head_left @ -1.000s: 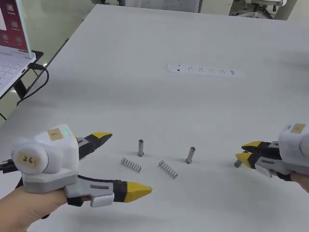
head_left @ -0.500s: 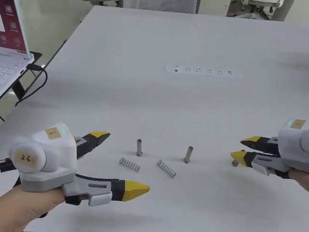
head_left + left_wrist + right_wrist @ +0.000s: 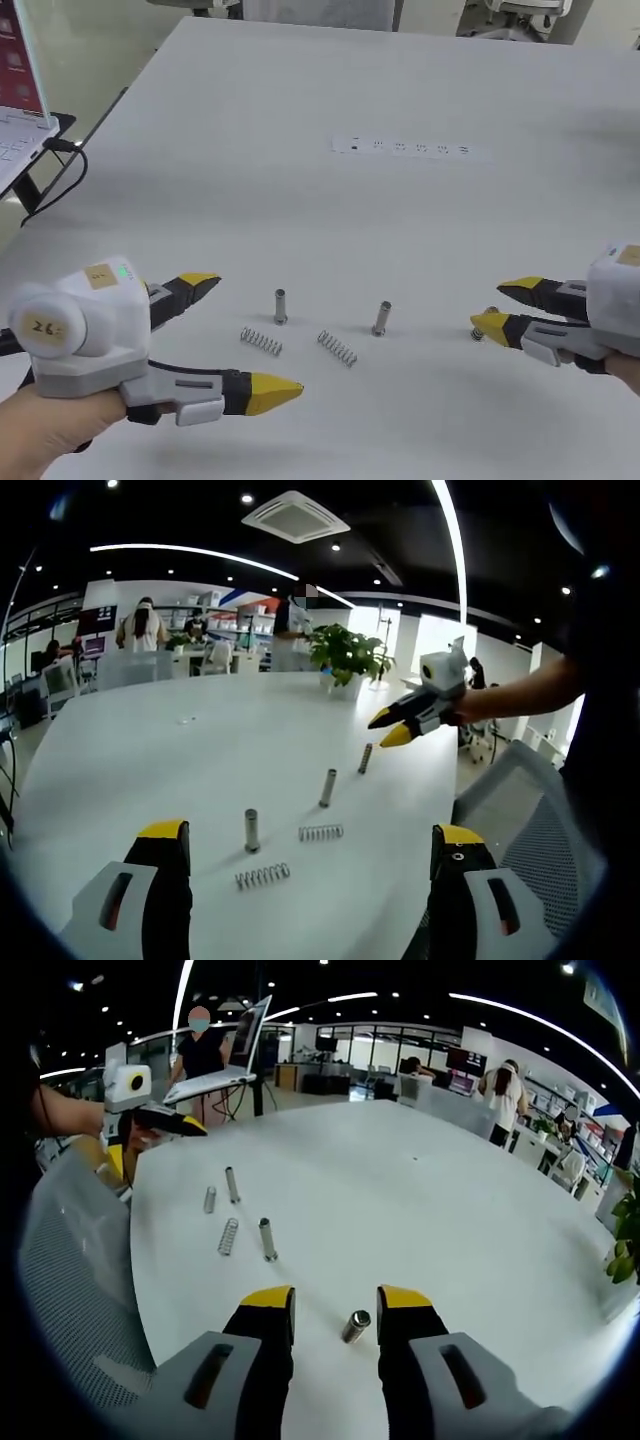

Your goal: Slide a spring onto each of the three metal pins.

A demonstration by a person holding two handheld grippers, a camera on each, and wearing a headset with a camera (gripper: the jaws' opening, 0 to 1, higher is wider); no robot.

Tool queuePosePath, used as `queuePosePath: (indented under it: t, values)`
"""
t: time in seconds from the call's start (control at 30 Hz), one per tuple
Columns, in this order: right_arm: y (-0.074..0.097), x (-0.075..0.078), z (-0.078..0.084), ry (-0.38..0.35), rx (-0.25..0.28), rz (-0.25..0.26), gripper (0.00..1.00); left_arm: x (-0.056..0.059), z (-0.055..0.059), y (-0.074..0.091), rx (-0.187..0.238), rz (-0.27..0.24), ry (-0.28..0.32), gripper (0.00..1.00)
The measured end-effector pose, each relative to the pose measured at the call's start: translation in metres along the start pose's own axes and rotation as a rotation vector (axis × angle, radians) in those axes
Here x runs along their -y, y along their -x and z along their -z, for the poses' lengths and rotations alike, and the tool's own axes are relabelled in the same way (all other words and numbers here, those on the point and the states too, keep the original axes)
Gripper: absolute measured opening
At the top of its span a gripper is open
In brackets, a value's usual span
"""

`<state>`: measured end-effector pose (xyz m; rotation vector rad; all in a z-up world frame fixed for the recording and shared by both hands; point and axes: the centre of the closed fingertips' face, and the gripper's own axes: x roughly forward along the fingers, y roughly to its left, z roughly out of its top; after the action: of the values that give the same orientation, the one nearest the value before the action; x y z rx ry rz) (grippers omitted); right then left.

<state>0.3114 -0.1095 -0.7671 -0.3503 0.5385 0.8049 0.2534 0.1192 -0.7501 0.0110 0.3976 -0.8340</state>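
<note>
A: Springs [image 3: 260, 341] are lying beside two bare pins [image 3: 280, 305]. Which step?
B: Fetching one, I guess. Left claw [image 3: 260, 332] is gaping nearby, needing a gentle pinch; right claw [image 3: 336, 1302] is standing spread around third pin [image 3: 356, 1326].

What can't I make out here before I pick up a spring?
1) The small metal pin by the right tool: in the head view the lower yellow tip partly covers it, and it is too small to tell whether it is bare.
2) Same pin in the right gripper view: blurred, so no clearer.
3) The white laptop, head view: cut off by the left edge.
</note>
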Motion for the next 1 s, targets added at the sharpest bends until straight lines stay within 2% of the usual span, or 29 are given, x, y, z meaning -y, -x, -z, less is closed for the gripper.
queuePosePath:
  t: [0.2, 0.47, 0.83, 1.0]
  values:
    - [0.01, -0.01, -0.006, -0.005, 0.026, -0.009, 0.33, 0.002, 0.001, 0.001, -0.003, 0.002, 0.001, 0.98]
    - [0.021, -0.023, -0.006, -0.023, 0.048, -0.036, 0.34, 0.002, 0.001, 0.003, -0.004, -0.001, 0.0, 0.97]
    - [0.025, -0.031, 0.01, -0.048, 0.024, -0.068, 0.32, 0.0, 0.001, 0.005, -0.007, -0.005, -0.001, 0.97]
    - [0.024, -0.037, 0.01, -0.051, 0.022, -0.082, 0.31, 0.0, 0.002, 0.005, -0.013, -0.001, -0.003, 0.97]
